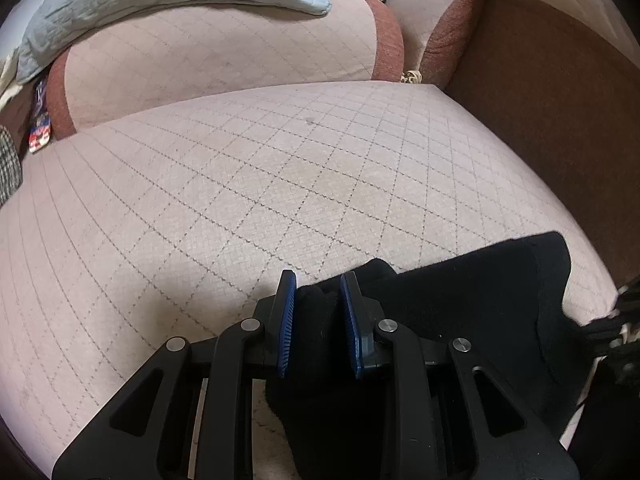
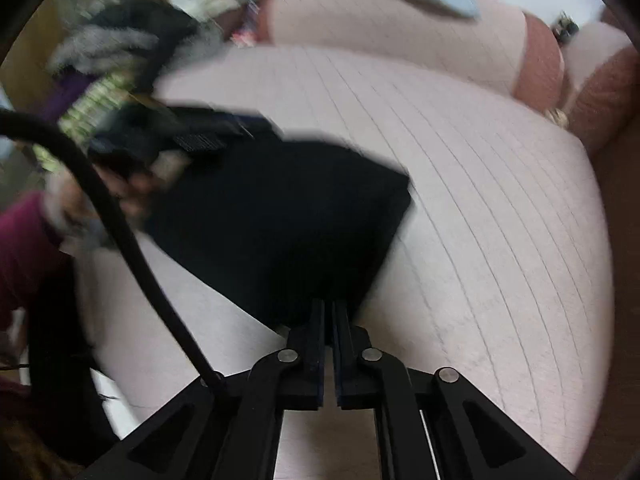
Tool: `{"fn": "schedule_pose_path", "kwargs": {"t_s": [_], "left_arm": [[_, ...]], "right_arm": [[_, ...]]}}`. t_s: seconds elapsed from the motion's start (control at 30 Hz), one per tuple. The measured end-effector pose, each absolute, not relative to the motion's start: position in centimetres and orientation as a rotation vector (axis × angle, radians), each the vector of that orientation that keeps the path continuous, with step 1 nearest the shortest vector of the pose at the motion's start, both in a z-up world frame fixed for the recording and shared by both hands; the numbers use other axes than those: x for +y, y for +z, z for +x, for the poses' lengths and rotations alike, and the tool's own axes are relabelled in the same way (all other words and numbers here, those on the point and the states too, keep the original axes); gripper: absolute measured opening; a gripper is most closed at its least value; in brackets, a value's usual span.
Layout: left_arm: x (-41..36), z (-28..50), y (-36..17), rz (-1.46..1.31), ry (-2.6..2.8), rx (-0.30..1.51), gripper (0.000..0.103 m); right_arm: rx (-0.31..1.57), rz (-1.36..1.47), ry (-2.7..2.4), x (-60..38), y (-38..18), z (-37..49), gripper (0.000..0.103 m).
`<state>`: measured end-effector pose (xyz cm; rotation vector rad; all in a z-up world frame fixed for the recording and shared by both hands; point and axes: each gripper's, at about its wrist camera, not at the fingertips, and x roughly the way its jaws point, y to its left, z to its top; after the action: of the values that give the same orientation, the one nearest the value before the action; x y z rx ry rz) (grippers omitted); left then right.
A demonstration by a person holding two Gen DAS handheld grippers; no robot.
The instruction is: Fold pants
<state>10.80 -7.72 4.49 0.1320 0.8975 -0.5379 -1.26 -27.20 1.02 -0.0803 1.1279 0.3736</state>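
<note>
The black pants (image 1: pixel 480 292) lie bunched on the quilted pink sofa seat (image 1: pixel 240 200), at the lower right of the left wrist view. My left gripper (image 1: pixel 318 280) has its blue-padded fingers (image 1: pixel 286 320) closed on a fold of the black fabric. In the blurred right wrist view the pants (image 2: pixel 280 216) stretch as a taut dark panel above the seat (image 2: pixel 480 200). My right gripper (image 2: pixel 329 308) is shut on their near edge. The left gripper (image 2: pixel 200 136) shows there, holding the far corner.
A grey-blue quilted blanket (image 1: pixel 160 0) drapes over the sofa back cushion (image 1: pixel 224 56). A brown armrest (image 1: pixel 540 100) rises on the right. A black cable (image 2: pixel 120 220) crosses the right wrist view. Clutter (image 2: pixel 120 40) sits beyond the sofa's left end.
</note>
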Motion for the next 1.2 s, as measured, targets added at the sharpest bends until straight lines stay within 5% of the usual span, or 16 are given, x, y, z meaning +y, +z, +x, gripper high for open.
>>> {"fn": "schedule_pose_path", "kwargs": {"t_s": [0.2, 0.27, 0.33, 0.8, 1.2], "left_arm": [[-7.1, 10.5, 5.9, 0.106, -0.544, 0.889, 0.022], [-6.8, 10.2, 6.5, 0.097, -0.53, 0.886, 0.022], [-6.7, 9.4, 7.1, 0.11, -0.509, 0.869, 0.022], [-7.2, 5.2, 9.5, 0.146, -0.46, 0.815, 0.022], [-8.3, 4.0, 6.3, 0.113, -0.432, 0.872, 0.023]], "right_arm": [[1.03, 0.013, 0.332, -28.7, 4.1, -2.0, 0.009], [0.995, -0.003, 0.304, -28.5, 4.9, -2.0, 0.041], [0.958, 0.007, 0.288, -28.1, 5.5, -2.0, 0.054], [0.963, 0.088, 0.351, -23.9, 3.8, -0.4, 0.054], [1.056, 0.185, 0.294, -25.9, 0.8, -1.7, 0.058]]}}
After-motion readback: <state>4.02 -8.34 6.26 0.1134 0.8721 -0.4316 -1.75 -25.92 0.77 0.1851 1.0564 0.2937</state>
